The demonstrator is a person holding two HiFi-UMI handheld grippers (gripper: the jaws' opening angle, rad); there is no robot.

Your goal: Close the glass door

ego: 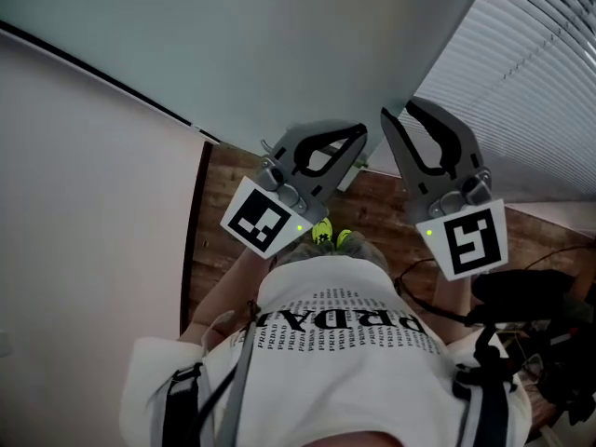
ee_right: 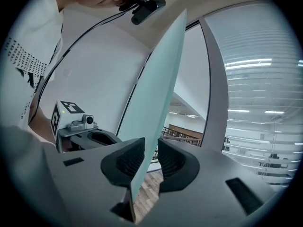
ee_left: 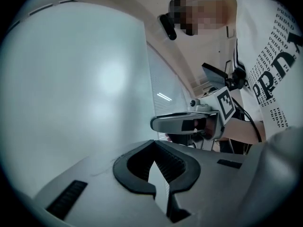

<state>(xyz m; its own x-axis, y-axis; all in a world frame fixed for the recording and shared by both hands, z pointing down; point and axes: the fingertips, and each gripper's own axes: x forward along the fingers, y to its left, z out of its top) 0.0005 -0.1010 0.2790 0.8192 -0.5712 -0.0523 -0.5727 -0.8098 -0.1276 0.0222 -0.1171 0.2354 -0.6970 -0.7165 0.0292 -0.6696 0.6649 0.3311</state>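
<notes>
The frosted glass door (ego: 279, 54) spans the top of the head view, its free edge ending between my two grippers. In the right gripper view the door (ee_right: 163, 79) stands edge-on, with my right gripper (ee_right: 150, 148) shut on that edge, one pad on each face. Seen from the head, the right gripper (ego: 399, 110) points up at the door's edge. My left gripper (ego: 361, 130) is just left of it, shut and holding nothing, its tips close to the glass. The door (ee_left: 71, 89) fills the left side of the left gripper view beyond the left gripper (ee_left: 154, 143).
A glass wall with slatted blinds (ego: 531, 91) stands to the right. A white wall (ego: 84, 203) is on the left and a wooden floor (ego: 372, 203) lies below. A grey frame post (ee_right: 215, 89) rises right of the door. Black gear with cables (ego: 531, 296) lies at lower right.
</notes>
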